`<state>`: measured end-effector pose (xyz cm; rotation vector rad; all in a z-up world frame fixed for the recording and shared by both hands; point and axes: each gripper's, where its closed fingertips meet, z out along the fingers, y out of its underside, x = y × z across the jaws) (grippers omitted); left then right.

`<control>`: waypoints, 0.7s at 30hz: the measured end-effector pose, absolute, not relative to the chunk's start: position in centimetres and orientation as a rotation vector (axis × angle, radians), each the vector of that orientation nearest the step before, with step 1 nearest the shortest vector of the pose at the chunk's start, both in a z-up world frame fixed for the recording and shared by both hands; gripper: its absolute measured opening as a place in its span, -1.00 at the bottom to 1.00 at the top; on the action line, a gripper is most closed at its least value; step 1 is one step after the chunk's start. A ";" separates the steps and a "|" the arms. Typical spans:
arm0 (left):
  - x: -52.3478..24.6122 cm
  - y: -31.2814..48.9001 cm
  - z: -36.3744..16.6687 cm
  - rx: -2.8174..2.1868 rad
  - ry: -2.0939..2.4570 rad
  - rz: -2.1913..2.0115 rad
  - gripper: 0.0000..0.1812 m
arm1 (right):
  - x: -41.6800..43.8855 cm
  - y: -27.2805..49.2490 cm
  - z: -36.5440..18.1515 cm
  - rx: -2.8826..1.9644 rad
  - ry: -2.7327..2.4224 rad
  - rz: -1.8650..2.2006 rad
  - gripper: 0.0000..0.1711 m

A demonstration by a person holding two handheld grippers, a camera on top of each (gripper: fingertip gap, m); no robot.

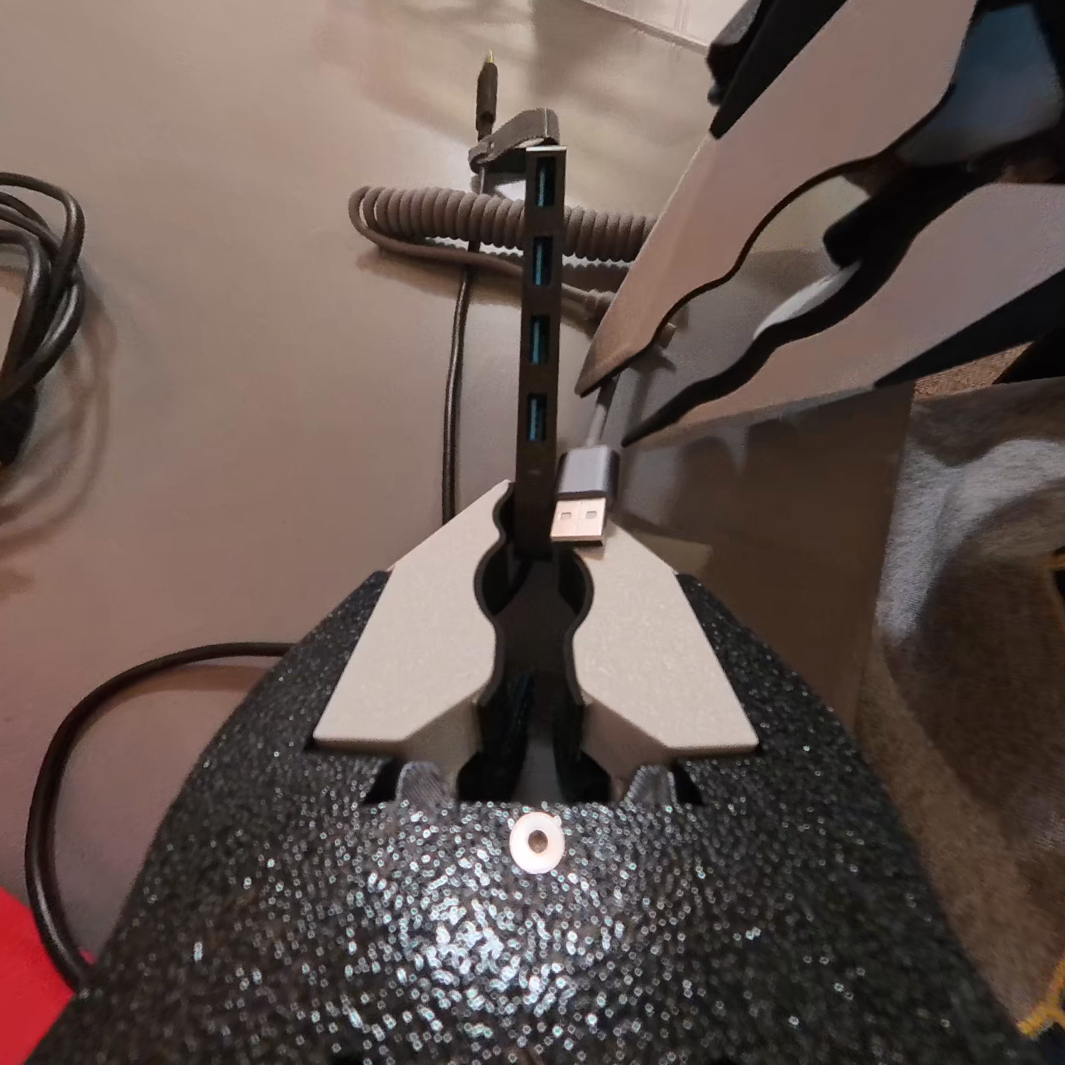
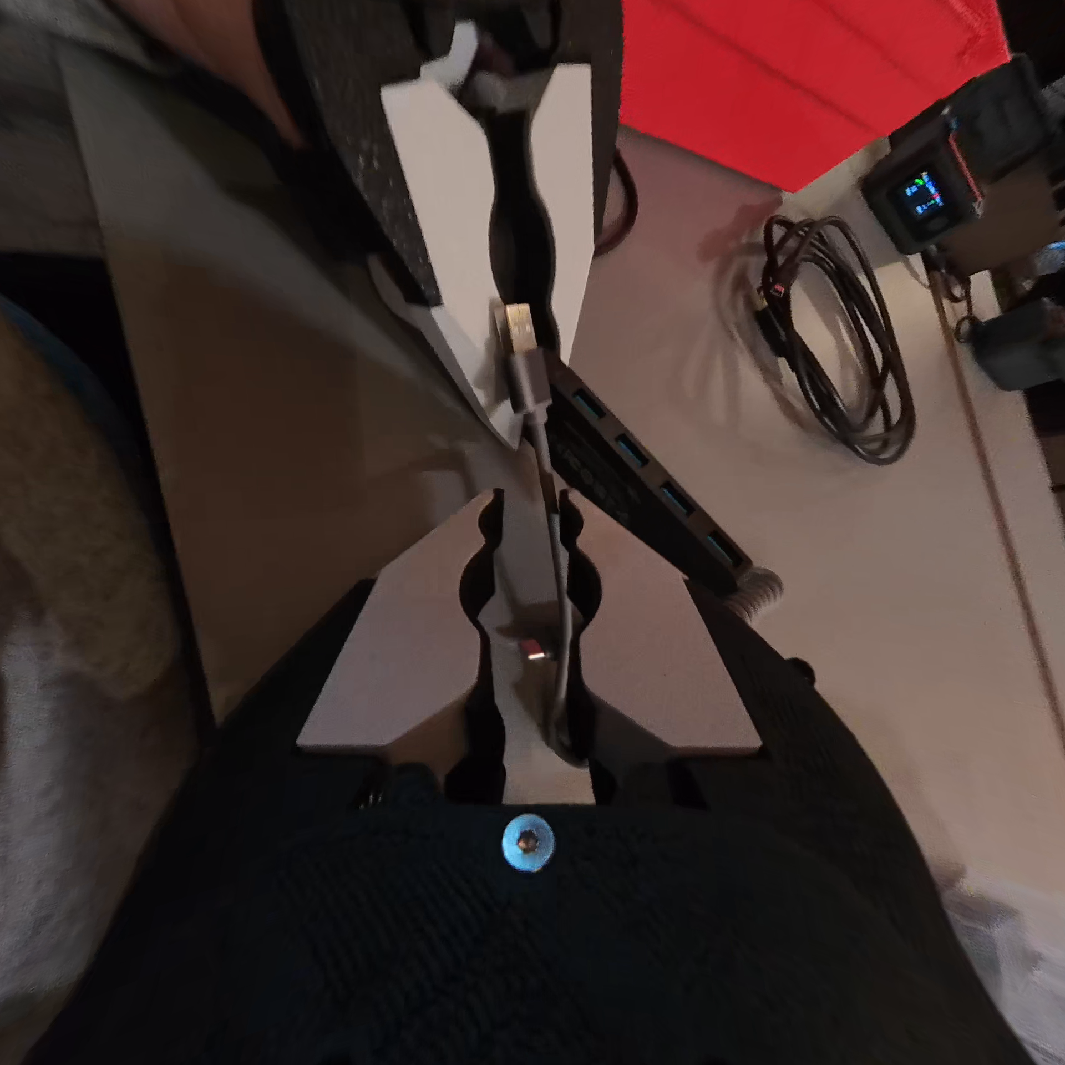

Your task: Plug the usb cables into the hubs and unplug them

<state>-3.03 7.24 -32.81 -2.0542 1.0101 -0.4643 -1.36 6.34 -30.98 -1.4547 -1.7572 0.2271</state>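
Observation:
My left gripper (image 1: 536, 518) is shut on the near end of a black USB hub (image 1: 542, 323), which stands up from the fingertips showing a row of blue ports. The hub also shows in the right wrist view (image 2: 639, 467). My right gripper (image 2: 531, 497) comes in from the upper right of the left wrist view (image 1: 605, 412). It holds a grey USB cable (image 2: 552, 518) by the cord, jaws narrow. The cable's silver USB plug (image 1: 582, 510) sticks out past the fingertips, unplugged. It lies beside the hub's lower end, over a left finger (image 2: 438, 190).
On the pale table (image 1: 230, 346) a coiled brown cable (image 1: 490, 225) and a dark clip (image 1: 518, 138) lie behind the hub. A bundle of black cable (image 2: 835, 346) lies to one side. A red sheet (image 2: 778, 86) and a small device with a lit screen (image 2: 922, 196) lie beyond. Left and right tips are no more than a few centimetres apart.

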 end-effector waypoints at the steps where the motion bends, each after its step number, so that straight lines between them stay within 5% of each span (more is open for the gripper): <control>1: -3.0 7.3 -32.8 -2.055 1.008 -0.464 -0.90 | -1.6 6.2 -30.7 -1.452 -1.740 0.256 -0.79; 21: -3.0 6.8 -32.9 -2.131 0.989 -0.560 -0.90 | 0.1 8.2 -25.2 -0.784 -1.650 -0.388 -0.99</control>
